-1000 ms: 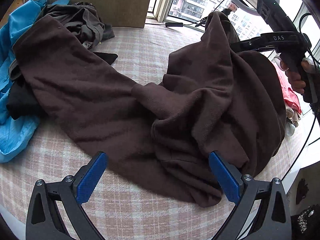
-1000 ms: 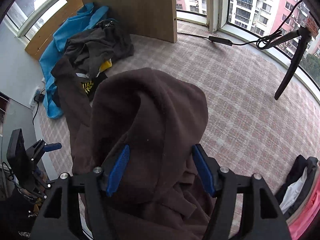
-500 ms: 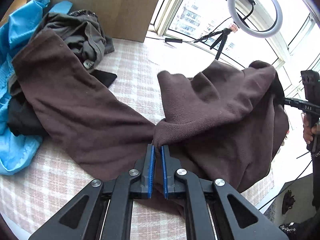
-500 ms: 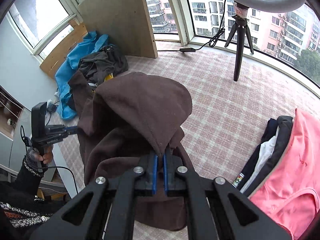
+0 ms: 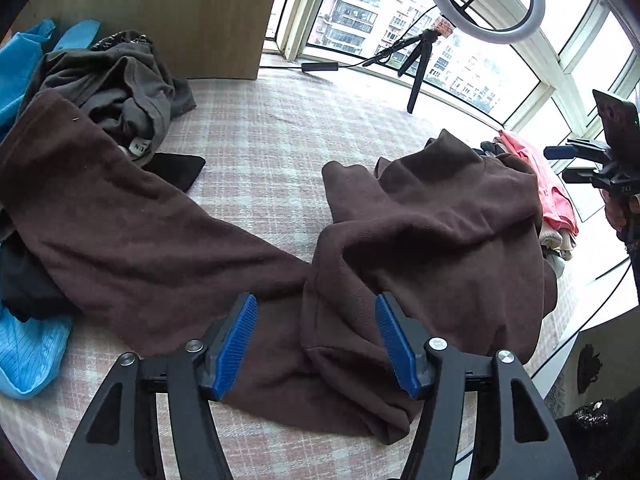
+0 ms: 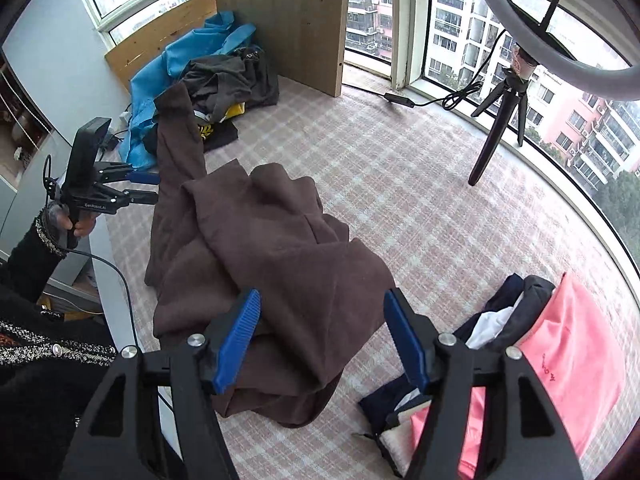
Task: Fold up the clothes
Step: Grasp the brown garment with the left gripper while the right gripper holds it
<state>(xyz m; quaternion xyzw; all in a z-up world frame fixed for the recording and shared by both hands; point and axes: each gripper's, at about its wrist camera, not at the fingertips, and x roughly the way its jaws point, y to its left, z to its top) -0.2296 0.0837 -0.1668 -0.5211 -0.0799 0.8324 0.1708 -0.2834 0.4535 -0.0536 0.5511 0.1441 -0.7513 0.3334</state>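
Note:
A dark brown fleece garment [image 5: 432,232] lies crumpled on the pink checked surface [image 5: 280,128], one long part stretching left [image 5: 120,224] onto the clothes pile. It also shows in the right wrist view [image 6: 280,264]. My left gripper [image 5: 316,340] is open and empty just above the garment's near folds. My right gripper [image 6: 320,336] is open and empty over the garment's near edge. The right gripper shows at the far right of the left wrist view [image 5: 592,164], and the left gripper shows at the left of the right wrist view [image 6: 140,188].
A pile of unfolded clothes, grey [image 5: 120,76] and blue [image 5: 24,344], lies at the left by a wooden panel [image 5: 180,8]. A stack of folded clothes with a pink top [image 6: 568,360] sits at the right. A ring light on a tripod [image 6: 500,120] stands by the windows.
Both grippers were shut on the brown garment half a second ago and holding it up. Now both are open and the garment has dropped onto the surface in a crumpled heap.

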